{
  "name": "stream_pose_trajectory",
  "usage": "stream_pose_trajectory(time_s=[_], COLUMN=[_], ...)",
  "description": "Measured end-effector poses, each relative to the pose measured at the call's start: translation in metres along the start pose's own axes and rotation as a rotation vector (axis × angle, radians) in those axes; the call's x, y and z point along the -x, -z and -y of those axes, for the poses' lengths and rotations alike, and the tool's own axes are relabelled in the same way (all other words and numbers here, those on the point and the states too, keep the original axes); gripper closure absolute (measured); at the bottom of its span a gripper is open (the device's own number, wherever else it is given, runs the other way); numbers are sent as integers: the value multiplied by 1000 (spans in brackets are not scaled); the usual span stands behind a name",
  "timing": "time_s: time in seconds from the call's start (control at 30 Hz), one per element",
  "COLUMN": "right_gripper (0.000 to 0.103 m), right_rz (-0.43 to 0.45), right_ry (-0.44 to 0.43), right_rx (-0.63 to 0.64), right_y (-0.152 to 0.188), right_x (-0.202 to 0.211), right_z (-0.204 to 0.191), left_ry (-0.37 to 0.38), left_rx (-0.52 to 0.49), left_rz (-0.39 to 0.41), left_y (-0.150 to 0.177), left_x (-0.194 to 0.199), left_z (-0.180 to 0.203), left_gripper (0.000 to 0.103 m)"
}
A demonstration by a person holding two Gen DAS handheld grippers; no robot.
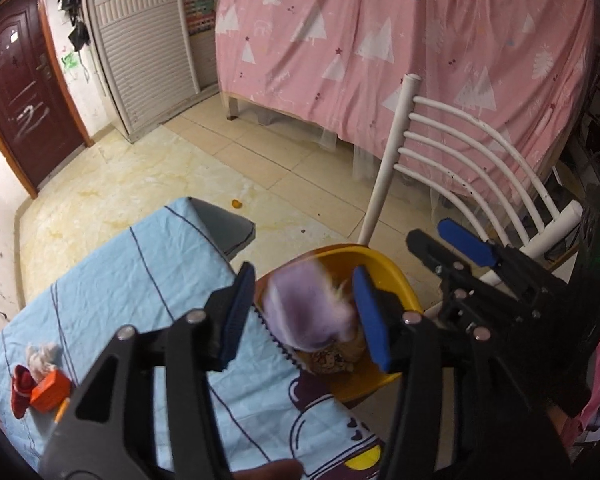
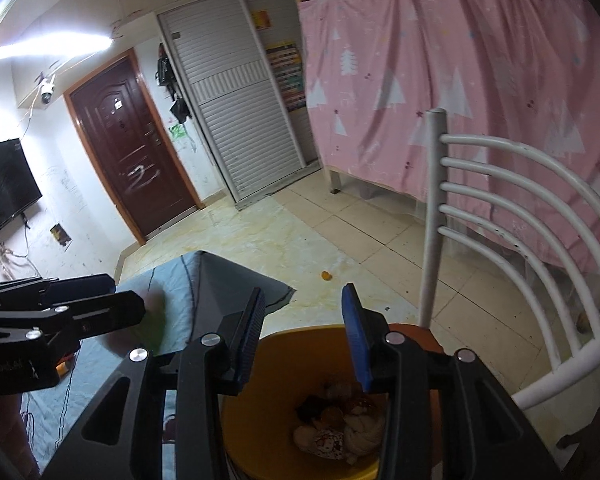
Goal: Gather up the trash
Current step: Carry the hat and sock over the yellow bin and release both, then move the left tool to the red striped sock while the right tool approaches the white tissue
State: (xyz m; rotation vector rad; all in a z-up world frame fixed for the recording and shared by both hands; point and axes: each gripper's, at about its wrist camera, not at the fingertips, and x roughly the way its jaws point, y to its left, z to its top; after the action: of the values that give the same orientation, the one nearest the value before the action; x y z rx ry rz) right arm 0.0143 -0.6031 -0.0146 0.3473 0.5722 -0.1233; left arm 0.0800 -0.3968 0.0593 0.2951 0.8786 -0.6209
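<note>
Pink tree-print curtain (image 1: 380,40), white slatted chair (image 2: 520,216), dark red door (image 2: 128,148), white shuttered wardrobe (image 1: 140,40), wall-mounted television (image 2: 0,188), tiled floor (image 1: 260,152)

A white scrawl like the figure 2 stands on the dark red door (image 2: 134,148); no other writing is sharp enough to read.

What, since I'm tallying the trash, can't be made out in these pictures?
- Left wrist: purple item over the yellow bin, motion-blurred; unidentifiable.
- Right wrist: bin contents partly hidden by the right gripper.
- Both views: orange scrap on the floor, too small.
</note>
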Motion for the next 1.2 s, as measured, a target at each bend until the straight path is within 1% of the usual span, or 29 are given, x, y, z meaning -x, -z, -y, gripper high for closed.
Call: stream_pose_trajectory(time_s=[0.2, 0.3, 0.5, 0.77, 0.97, 1.2], right_gripper=[69, 69, 67, 65, 64, 62], right_rz=[5, 3, -19, -71, -102, -129], right_ry=[0, -14, -66, -147, -183, -219], right_rx=[6, 30, 109, 217, 291, 359], right_y=[-3, -5, -8, -1, 3, 8], right_x=[5, 6, -3, -26, -37, -48], right_z=[-5, -20, -70, -152, -205, -254], left_ry=[-4, -13, -42, -109, -147, -188], left_rx=[6, 23, 78, 171, 247, 318], left_rz=[9, 18, 52, 86, 92, 91], left_y=[6, 10, 21, 43, 63, 84], left_x=[8, 15, 37, 66, 82, 95], left_z=[-6, -17, -51, -117, -164, -211], left_gripper=[55, 54, 54, 54, 54, 54])
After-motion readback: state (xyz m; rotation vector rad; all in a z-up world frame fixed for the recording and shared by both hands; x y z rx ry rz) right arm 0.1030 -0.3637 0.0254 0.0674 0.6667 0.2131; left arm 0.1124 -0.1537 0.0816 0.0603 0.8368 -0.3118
